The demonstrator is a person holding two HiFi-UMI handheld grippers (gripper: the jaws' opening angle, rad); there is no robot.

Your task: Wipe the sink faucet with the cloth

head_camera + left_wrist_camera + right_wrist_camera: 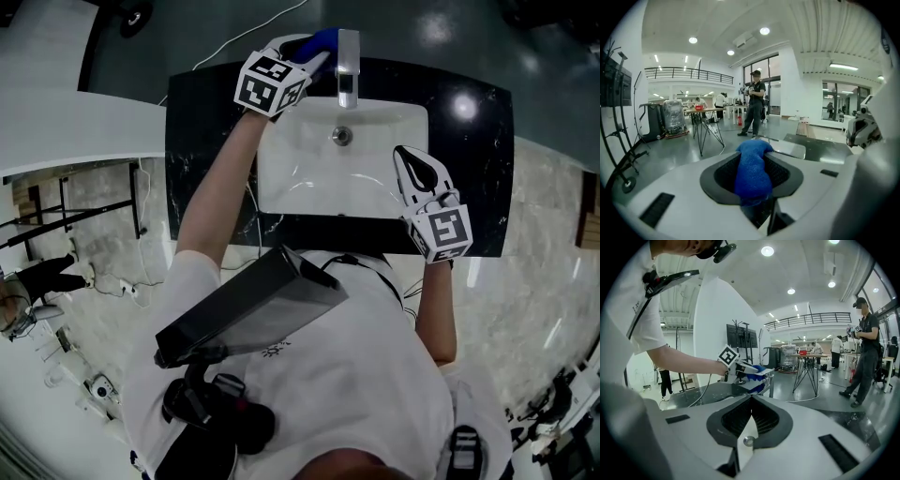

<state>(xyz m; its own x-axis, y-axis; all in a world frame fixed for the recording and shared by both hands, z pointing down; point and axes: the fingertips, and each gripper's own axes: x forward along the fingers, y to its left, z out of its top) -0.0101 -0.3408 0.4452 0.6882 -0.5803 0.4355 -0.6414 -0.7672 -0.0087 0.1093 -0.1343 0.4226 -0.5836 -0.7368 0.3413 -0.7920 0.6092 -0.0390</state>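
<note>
In the head view the chrome faucet stands at the back of the white sink. My left gripper is shut on the blue cloth and holds it against the faucet's left side, near the top. In the left gripper view the cloth fills the gap between the jaws, and the faucet's flat top lies just beyond. My right gripper hovers over the basin's right rim, shut with nothing in it. In the right gripper view its jaws meet at the tips, and the left gripper, the cloth and the faucet show ahead.
A black marble counter frames the sink, whose drain lies below the spout. A cable runs across the floor behind it. A person in black stands far off among folding tables, and a monitor stand rises behind the counter.
</note>
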